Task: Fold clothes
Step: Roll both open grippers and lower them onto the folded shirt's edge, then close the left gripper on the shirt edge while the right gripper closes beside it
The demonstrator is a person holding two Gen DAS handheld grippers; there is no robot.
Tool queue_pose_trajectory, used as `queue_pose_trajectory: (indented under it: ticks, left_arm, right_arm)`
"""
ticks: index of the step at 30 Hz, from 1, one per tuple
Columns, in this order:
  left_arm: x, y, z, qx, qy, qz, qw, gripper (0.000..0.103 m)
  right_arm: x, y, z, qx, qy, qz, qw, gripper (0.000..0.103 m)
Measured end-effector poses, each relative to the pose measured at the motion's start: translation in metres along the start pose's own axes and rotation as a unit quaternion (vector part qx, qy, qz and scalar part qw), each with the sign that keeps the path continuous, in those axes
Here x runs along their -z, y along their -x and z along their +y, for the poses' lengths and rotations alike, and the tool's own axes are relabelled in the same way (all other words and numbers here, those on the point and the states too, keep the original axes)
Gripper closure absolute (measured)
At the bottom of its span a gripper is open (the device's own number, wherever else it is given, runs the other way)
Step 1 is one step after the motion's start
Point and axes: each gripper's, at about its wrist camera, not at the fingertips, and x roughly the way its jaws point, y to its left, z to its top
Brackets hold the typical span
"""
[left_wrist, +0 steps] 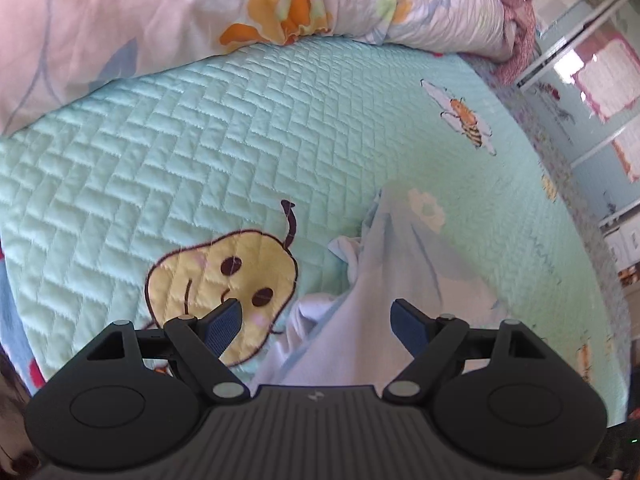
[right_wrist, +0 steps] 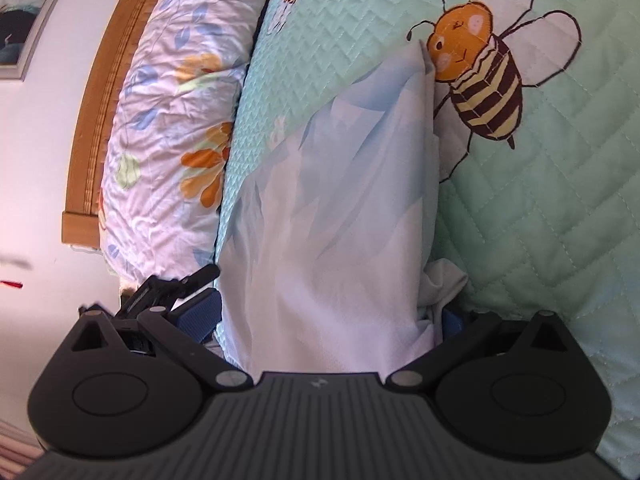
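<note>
Draping between both sets of jaws, the thin pale-blue fabric garment (right_wrist: 340, 200) trails onto the mint-green quilted bedspread (left_wrist: 200, 140), likely lifted so it hangs straight for a fold; the left gripper (left_wrist: 316, 324) and right gripper (right_wrist: 332, 316) both stand apart around cloth; no containers are visible

You see a mint-green quilt (left_wrist: 200, 152) with zigzag stitching. In the lower centre it has a yellow pear (left_wrist: 224, 284) with brown outline, and at the upper right an orange, brown-striped bee (left_wrist: 466, 122). The garment (left_wrist: 400, 280) is pale blue. The pillow (left_wrist: 160, 12) at the top is pale pink with orange flowers. The gripper pads (left_wrist: 224, 326) are dark blue.
</note>
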Motion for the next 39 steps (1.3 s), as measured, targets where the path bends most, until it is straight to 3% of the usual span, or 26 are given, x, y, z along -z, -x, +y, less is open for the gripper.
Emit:
queue_pose_trajectory:
  ticks: [6,8,9,15,20,31,33,35,37,39]
  left_arm:
    - [-0.007,-0.026,-0.012,0.018,-0.047,0.044,0.9977,0.013]
    - [-0.006,-0.036,-0.021,0.035,-0.059,0.063,0.9957,0.008]
    - [-0.006,-0.040,-0.025,0.038,-0.064,0.067,0.9950,0.000]
    - [-0.011,-0.050,-0.024,0.085,-0.027,0.081,0.9927,0.000]
    - [-0.007,-0.048,-0.026,0.087,-0.038,0.077,0.9926,0.000]
    - [0.005,-0.038,-0.042,-0.009,-0.053,0.046,0.9975,0.000]
    - [0.006,-0.032,-0.039,-0.016,-0.055,0.044,0.9974,0.000]
    - [0.009,-0.019,-0.039,-0.052,-0.061,0.020,0.9966,0.000]
    - [0.017,-0.008,-0.041,-0.069,-0.068,0.008,0.9953,0.000]
    - [0.028,0.001,-0.045,-0.072,-0.075,0.006,0.9946,0.000]
  right_arm:
    - [-0.007,-0.002,-0.002,0.000,-0.016,0.013,1.000,0.000]
    - [-0.009,-0.004,-0.002,0.003,-0.024,0.015,1.000,0.000]
    - [-0.010,-0.005,-0.002,0.005,-0.026,0.017,1.000,0.000]
    - [-0.015,-0.008,0.000,0.010,-0.035,0.010,0.999,0.000]
    - [-0.014,-0.006,-0.002,-0.001,-0.032,-0.001,0.999,0.000]
    - [-0.006,0.001,-0.002,-0.011,-0.015,-0.002,1.000,0.001]
    - [-0.003,0.008,-0.005,-0.015,-0.032,-0.003,0.999,0.001]
    - [0.000,0.016,-0.010,-0.018,-0.053,-0.012,0.998,0.001]
    - [0.006,0.027,-0.009,0.005,-0.056,-0.025,0.998,0.001]
    - [0.017,0.041,0.002,0.064,-0.014,-0.043,0.997,0.001]
